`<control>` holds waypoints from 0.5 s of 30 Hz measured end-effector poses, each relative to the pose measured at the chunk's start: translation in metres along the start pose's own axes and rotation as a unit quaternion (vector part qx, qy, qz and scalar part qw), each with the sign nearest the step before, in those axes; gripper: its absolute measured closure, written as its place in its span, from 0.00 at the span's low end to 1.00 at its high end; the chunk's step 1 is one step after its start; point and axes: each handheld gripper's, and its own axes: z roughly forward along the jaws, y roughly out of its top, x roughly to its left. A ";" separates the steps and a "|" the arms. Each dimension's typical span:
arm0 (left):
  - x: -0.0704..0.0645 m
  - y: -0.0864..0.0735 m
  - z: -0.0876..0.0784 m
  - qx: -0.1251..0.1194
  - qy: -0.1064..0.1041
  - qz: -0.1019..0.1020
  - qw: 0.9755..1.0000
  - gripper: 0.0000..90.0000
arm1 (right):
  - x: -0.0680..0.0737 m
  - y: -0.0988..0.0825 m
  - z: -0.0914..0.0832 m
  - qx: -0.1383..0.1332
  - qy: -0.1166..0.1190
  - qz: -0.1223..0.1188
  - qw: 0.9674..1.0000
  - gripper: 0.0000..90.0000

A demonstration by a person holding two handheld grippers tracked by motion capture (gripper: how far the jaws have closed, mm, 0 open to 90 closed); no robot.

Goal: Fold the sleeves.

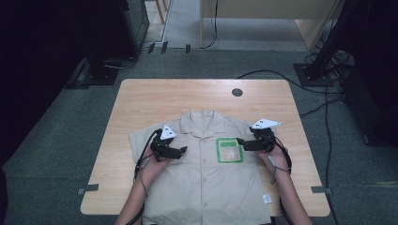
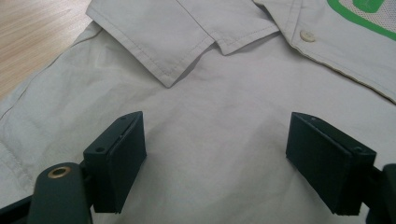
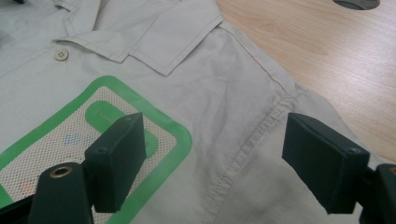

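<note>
A beige short-sleeved shirt (image 1: 206, 173) lies flat and buttoned on the wooden table (image 1: 141, 98), collar at the far side. A green-edged mesh patch (image 1: 229, 150) is on its chest. My left gripper (image 1: 184, 150) hovers over the shirt's left chest, jaws wide apart, nothing between them; the left gripper view shows the cloth (image 2: 215, 140) and collar tip (image 2: 166, 79) under it. My right gripper (image 1: 240, 141) hangs over the right shoulder beside the patch, also open; the right gripper view shows the patch (image 3: 56, 140) and sleeve seam (image 3: 261, 130) below it.
A round cable hole (image 1: 237, 92) sits in the table near its far edge. Bare wood lies left, right and beyond the shirt. Cables (image 1: 324, 108) and dark stands are on the grey floor around the table. A small tag (image 1: 266, 199) shows at the shirt's lower right.
</note>
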 end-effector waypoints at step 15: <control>0.000 0.000 0.000 0.000 0.000 0.000 1.000 0.22 | -0.005 -0.002 -0.001 -0.001 -0.005 0.005 1.000 0.24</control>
